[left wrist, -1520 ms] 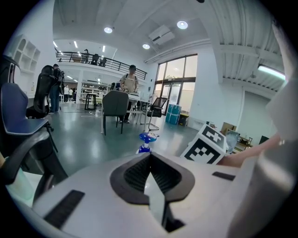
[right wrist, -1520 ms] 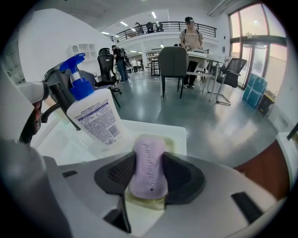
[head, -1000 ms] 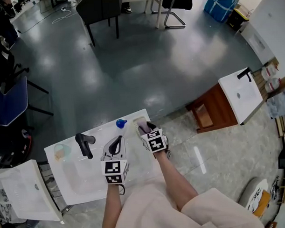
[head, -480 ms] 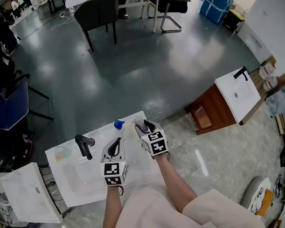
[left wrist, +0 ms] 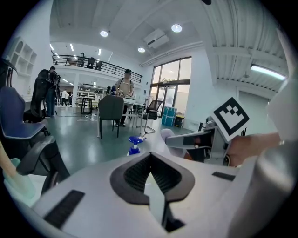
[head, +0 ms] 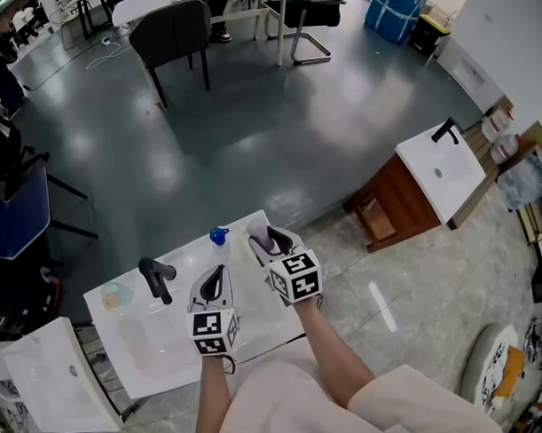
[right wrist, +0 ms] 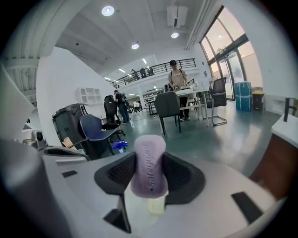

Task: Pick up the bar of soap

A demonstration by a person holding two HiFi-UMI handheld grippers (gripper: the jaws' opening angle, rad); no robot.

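Observation:
The bar of soap [right wrist: 149,169] is pale purple with stamped lettering. It stands upright between the black pads of my right gripper [right wrist: 149,173], which is shut on it. In the head view the right gripper [head: 267,241] holds the soap [head: 258,236] above the far right corner of the white sink counter [head: 257,323]. My left gripper [head: 214,275] hovers over the counter just left of it, jaws together with nothing in them. The left gripper view shows its own closed pads [left wrist: 150,174], with the right gripper [left wrist: 191,139] and the soap [left wrist: 167,135] to the right.
A black faucet [head: 155,277], a blue-capped bottle [head: 218,234] and a pale green cup [head: 116,296] stand along the counter's far edge. A second white basin [head: 46,379] lies at the lower left. Another sink on a wooden cabinet [head: 438,174] stands to the right. Chairs stand on the floor beyond.
My right gripper has risen off the counter with the soap still in it. The left gripper has stayed where it was.

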